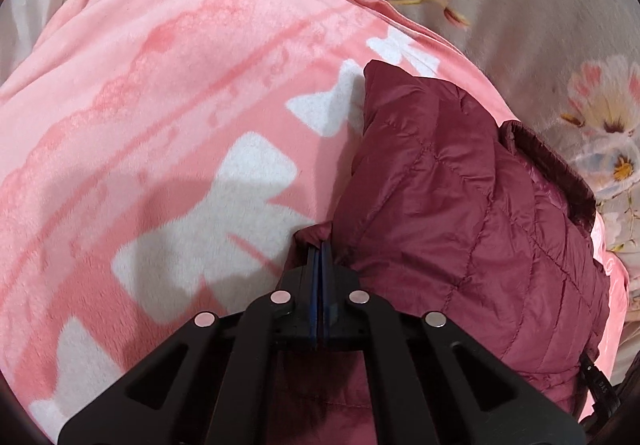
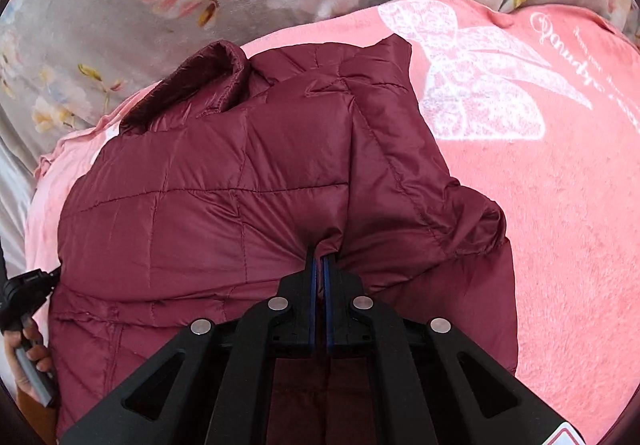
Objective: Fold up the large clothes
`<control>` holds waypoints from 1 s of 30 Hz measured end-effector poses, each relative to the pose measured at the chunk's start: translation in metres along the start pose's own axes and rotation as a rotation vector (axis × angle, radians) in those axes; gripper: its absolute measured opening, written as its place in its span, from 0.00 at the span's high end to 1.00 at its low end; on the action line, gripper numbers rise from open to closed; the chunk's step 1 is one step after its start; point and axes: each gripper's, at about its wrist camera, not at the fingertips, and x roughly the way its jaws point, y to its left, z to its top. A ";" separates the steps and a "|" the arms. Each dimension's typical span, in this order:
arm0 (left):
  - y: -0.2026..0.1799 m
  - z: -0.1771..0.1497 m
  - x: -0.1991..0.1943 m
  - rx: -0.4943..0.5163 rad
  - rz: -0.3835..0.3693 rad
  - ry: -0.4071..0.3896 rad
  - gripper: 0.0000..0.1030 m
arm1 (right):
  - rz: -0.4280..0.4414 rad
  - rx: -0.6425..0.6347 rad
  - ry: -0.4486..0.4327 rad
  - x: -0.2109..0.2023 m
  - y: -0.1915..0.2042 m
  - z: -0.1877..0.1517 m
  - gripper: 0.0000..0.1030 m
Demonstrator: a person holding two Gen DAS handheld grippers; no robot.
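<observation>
A maroon quilted puffer jacket lies on a pink blanket, its collar toward the far side. In the left wrist view it fills the right half, and my left gripper is shut on a pinch of its near left edge. In the right wrist view the jacket covers the middle and left, its collar standing up at the back. My right gripper is shut on a raised fold of the jacket near its right side, fabric bunched between the blue pads. The jacket's near hem is hidden under both grippers.
The pink fleece blanket has white bow shapes, and a white butterfly print shows in the right wrist view. Grey floral bedding lies beyond it. A hand grips a handle at the lower left of the right wrist view.
</observation>
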 end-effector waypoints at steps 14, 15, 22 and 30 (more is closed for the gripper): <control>-0.012 -0.013 -0.012 0.090 0.077 -0.028 0.99 | -0.015 -0.034 -0.029 -0.005 0.004 -0.007 0.93; -0.011 -0.014 -0.016 0.099 0.071 -0.024 0.99 | -0.011 -0.032 -0.032 -0.008 0.004 -0.008 0.89; -0.006 -0.005 -0.069 0.128 -0.031 -0.053 0.58 | 0.072 0.018 -0.014 -0.020 0.002 -0.002 0.64; -0.047 0.012 -0.047 0.161 -0.052 0.036 0.53 | 0.163 0.109 0.041 -0.014 0.009 0.004 0.96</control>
